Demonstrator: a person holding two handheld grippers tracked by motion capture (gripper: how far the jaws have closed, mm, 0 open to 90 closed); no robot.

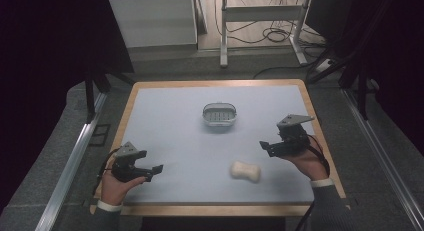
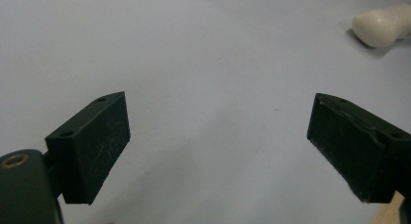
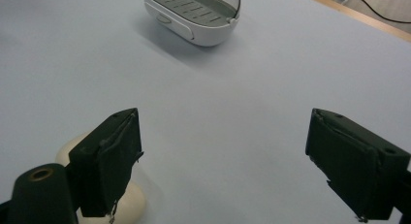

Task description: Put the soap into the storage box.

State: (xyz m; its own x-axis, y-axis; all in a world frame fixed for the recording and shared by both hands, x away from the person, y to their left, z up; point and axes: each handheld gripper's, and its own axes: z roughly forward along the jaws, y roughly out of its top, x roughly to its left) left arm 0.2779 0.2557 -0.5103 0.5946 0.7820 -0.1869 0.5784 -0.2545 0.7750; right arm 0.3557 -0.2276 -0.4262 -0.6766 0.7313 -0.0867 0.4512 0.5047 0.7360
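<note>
Soap (image 1: 246, 171) lies bare on the surface (image 1: 170, 136), near the front edge, right of centre, nothing holding it. Going left to right: your left tool (image 1: 154, 173) sits low at the front left, jaws wide apart with nothing between them; in the left gripper view the soap (image 2: 382, 24) is well off to the upper right. Farther back, about centre, is the soap dish (image 1: 219, 114), white, slotted grey insert, empty. Your right tool (image 1: 266, 147) hovers just right of the soap and above it, jaws spread, gripping nothing; in the right gripper view the soap (image 3: 130, 200) peeks from behind the near jaw, dish (image 3: 194, 13) straight ahead. Looks like the reach step, pick not made yet. Next you likely need to drop the right tool over the soap, straddle its narrow waist, close, then carry it to the dish.
</note>
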